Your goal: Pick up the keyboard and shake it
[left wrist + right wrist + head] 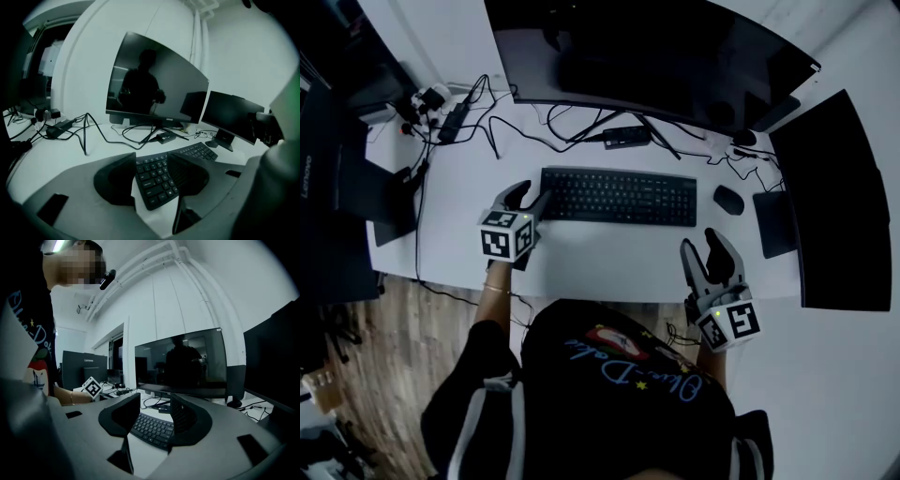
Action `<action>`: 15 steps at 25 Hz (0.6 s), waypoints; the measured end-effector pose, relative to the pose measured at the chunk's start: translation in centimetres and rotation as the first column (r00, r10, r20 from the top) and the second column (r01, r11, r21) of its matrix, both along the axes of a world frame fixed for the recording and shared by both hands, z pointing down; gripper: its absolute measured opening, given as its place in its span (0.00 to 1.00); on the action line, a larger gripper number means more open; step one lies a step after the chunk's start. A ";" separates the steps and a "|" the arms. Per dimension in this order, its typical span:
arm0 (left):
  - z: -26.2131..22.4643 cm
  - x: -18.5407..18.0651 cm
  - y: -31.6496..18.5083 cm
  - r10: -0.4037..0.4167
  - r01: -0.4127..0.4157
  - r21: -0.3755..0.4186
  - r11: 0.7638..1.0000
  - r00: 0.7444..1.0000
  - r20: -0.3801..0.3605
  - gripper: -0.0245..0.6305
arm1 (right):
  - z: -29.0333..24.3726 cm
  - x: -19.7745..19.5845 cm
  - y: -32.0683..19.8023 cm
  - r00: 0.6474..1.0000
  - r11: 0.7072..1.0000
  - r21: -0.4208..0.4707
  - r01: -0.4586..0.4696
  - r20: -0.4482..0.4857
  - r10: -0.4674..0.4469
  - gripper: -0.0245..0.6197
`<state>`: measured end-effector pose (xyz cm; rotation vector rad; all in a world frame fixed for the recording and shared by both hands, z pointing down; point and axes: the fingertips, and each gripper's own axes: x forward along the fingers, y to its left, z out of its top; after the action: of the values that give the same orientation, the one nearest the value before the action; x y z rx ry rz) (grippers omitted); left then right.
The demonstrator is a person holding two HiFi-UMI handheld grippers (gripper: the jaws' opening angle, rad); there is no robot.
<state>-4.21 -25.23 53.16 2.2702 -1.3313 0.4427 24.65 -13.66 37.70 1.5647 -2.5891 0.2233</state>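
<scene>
- White surface (600, 267) runs across in front of the person, with a wooden floor (389, 337) showing past its left edge.
- Nearest the person, the right tongs (700, 242) hover over the front edge of the surface. They are spread with nothing between them. Their own view (155, 401) looks along the keyboard (152, 427) from some way off.
- Further in, the left tongs (528, 197) sit at the keyboard's left end. They are spread too. In their view (152, 159) the end keys lie in the gap, and neither pad appears to press on them.
- The keyboard (619, 197) lies flat at mid-surface, its long side facing the person. No lift has begun.
- Risk: only one end is bracketed. Closing and lifting there alone would likely tilt the board and lever it out of the pads.
- Risk: the mouse (728, 200) sits just beside the right end, so the right tongs could knock it on their way in.
- Behind the keyboard, loose cables (516, 122) and a small black box (625, 138) lie near the stand of the monitor (656, 56). A wide shake might snag or strike these.
- Whether the keyboard has its own lead I cannot tell. A tethered one would jerk short.
- A second monitor (834, 206) stands at far right.
</scene>
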 end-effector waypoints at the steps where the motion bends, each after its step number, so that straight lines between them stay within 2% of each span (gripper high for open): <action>1: 0.8 -0.1 -0.5 0.003 -0.003 -0.026 1.000 1.000 0.000 0.32 | 0.2 -0.1 -0.4 1.000 1.000 -0.003 -0.002 -0.003 0.002 0.30; 8: 5.5 -0.2 -3.2 -0.001 -0.006 -0.172 0.985 0.999 -0.040 0.37 | 1.1 -0.3 -1.4 1.000 0.999 -0.029 -0.015 -0.008 0.015 0.30; 15: 8.3 -0.8 -4.4 -0.075 0.046 -0.289 0.956 0.993 -0.091 0.39 | 2.6 1.0 -2.6 0.998 0.995 -0.080 -0.057 -0.021 0.055 0.30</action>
<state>-5.01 -29.62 61.48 1.9822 -1.1975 0.4608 25.62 -16.25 40.28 1.6047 -2.4915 0.3131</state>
